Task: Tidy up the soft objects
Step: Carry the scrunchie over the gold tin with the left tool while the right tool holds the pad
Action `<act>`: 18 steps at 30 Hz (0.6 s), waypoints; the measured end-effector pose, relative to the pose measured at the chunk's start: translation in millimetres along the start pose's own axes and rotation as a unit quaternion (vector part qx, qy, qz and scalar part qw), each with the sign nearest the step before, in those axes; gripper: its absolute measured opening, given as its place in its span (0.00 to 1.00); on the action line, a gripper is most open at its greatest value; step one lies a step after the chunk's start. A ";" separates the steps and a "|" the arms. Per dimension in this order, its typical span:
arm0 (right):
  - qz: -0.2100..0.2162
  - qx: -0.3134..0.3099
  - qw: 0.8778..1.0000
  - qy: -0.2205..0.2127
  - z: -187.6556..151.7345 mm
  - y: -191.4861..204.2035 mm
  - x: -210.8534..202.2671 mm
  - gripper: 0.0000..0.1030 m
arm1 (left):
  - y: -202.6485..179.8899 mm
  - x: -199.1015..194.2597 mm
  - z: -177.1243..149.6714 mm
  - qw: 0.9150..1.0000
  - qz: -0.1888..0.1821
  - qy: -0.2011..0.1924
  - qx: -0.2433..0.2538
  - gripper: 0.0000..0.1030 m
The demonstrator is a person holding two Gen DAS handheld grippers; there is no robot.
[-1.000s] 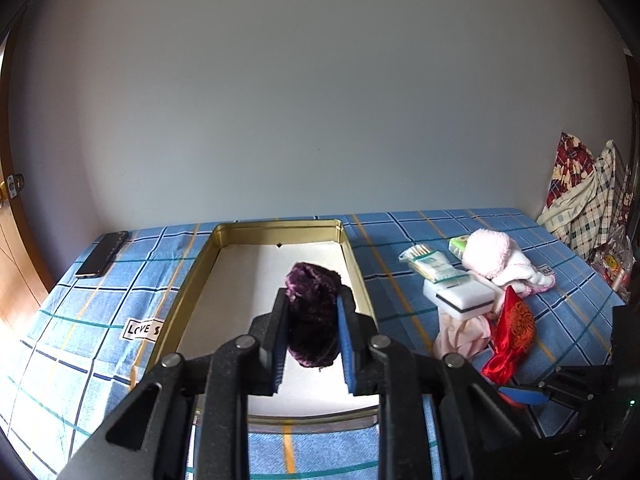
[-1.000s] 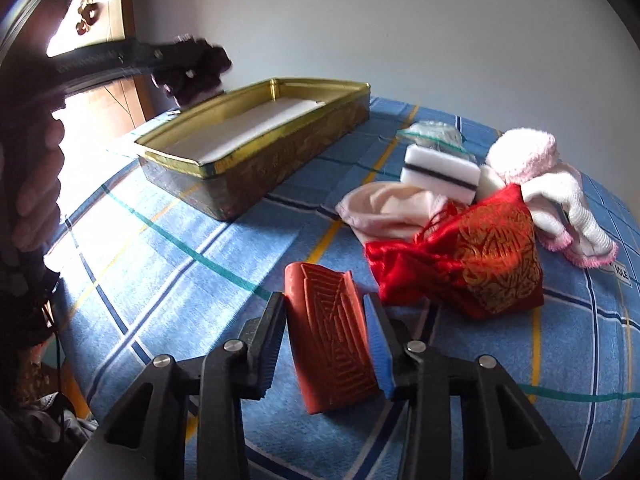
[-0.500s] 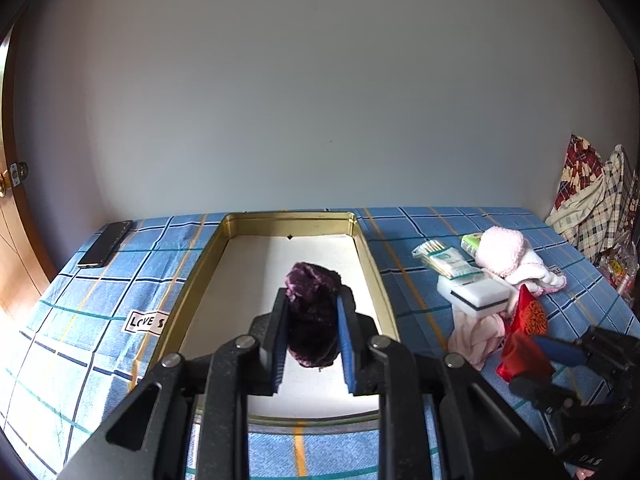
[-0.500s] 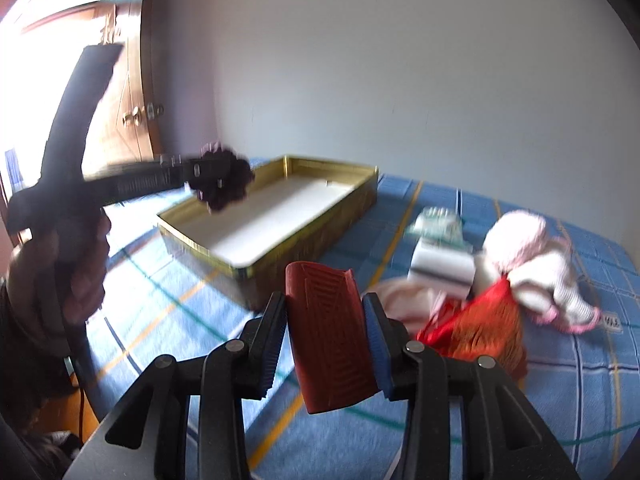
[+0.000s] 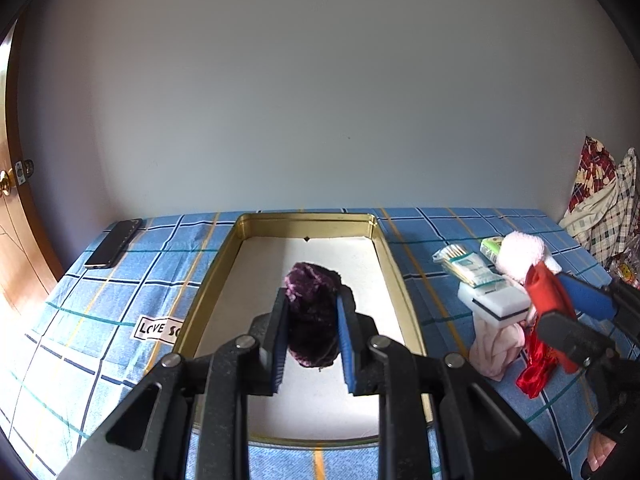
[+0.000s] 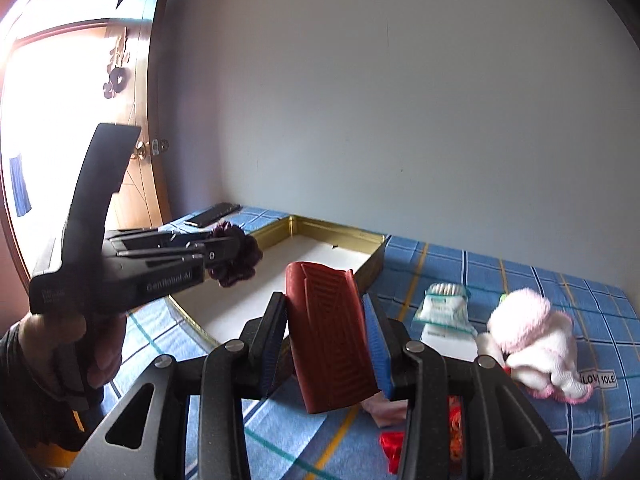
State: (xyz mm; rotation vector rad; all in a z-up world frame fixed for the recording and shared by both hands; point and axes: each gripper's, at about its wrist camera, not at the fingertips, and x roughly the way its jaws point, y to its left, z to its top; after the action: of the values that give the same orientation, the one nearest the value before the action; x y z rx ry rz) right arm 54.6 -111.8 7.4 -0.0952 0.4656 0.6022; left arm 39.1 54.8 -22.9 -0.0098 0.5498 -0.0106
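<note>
- The purple scrunchie (image 5: 312, 312) hangs pinched in the left gripper (image 5: 311, 344) above the gold tin (image 5: 394, 264).
- The red ribbed pad (image 6: 330, 332), clamped by the right gripper (image 6: 326, 348), hangs clear of the bedspread (image 6: 520, 280).
- Risk: both grippers converging on the tin could collide, and a scrunchie released off-centre could catch the rim.

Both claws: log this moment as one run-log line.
left claw: shut on purple scrunchie, over gold tray | right claw: shut on red pad, above blue bedsheet | tray: holds nothing yet
</note>
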 end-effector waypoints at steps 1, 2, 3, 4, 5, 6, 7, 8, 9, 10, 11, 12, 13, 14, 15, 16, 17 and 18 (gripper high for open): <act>0.000 0.001 1.000 -0.003 2.4 -0.3 1.9 0.40 | 0.3 0.4 0.9 1.000 0.001 -0.001 0.000 0.20; 0.000 0.001 1.000 -0.007 5.5 -0.3 2.2 0.40 | 0.8 0.9 1.9 1.000 0.001 -0.002 0.000 0.20; 0.000 0.001 1.000 -0.011 7.8 0.0 1.9 0.40 | 1.3 1.2 2.8 1.000 0.002 -0.002 0.000 0.20; 0.000 0.000 1.000 -0.014 9.9 0.5 2.5 0.40 | 1.8 1.6 3.7 1.000 0.002 -0.003 0.000 0.20; 0.000 0.000 1.000 -0.017 12.1 1.4 2.6 0.40 | 2.4 2.2 4.4 1.000 0.003 -0.003 0.000 0.20; 0.001 -0.002 1.000 -0.020 14.7 2.3 3.4 0.40 | 2.9 3.0 5.3 1.000 0.003 -0.003 0.000 0.20; 0.002 -0.003 1.000 -0.022 16.3 2.2 4.7 0.40 | 3.3 3.9 6.1 1.000 0.004 -0.003 0.000 0.20; 0.003 -0.005 1.000 -0.023 18.4 3.0 6.3 0.40 | 4.0 5.0 6.9 1.000 0.005 -0.002 0.000 0.20; 0.003 -0.006 1.000 -0.024 20.1 3.6 7.6 0.40 | 4.6 6.1 7.8 1.000 0.005 -0.002 0.000 0.20; 0.003 -0.007 1.000 -0.025 21.8 4.1 8.8 0.40 | 5.4 7.6 9.0 1.000 0.005 -0.001 0.001 0.20; 0.004 -0.008 1.000 -0.026 22.9 4.6 9.9 0.40 | 5.5 8.1 9.1 1.000 0.004 -0.001 0.000 0.20; 0.004 -0.009 1.000 -0.027 24.6 5.5 11.8 0.40 | 6.6 9.9 10.2 1.000 0.004 0.000 0.000 0.20; 0.004 -0.008 1.000 -0.028 26.2 5.7 13.8 0.40 | 7.4 12.3 11.8 1.000 0.005 0.002 -0.001 0.20; 0.004 -0.008 1.000 -0.029 26.6 5.6 14.8 0.40 | 8.8 14.7 13.2 1.000 0.006 0.003 -0.001 0.20; 0.004 -0.006 1.000 -0.030 27.8 5.1 16.8 0.40 | 10.0 17.1 14.5 1.000 0.007 0.004 -0.002 0.20; 0.004 -0.004 0.999 -0.031 28.7 4.6 17.9 0.40 | 11.3 19.6 15.8 1.000 0.009 0.005 -0.002 0.20; 0.004 -0.003 0.999 -0.032 29.6 3.9 19.1 0.40 | 12.2 21.1 16.7 1.000 0.009 0.006 -0.002 0.20; 0.004 -0.001 0.999 -0.033 30.7 3.2 21.3 0.40 | 13.0 22.6 17.7 1.000 0.010 0.007 -0.003 0.20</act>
State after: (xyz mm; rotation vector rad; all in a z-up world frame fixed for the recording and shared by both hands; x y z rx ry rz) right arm 80.3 -91.3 25.4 -0.0742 0.4013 0.6120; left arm 67.7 67.7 -19.8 -0.0094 0.5634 0.0093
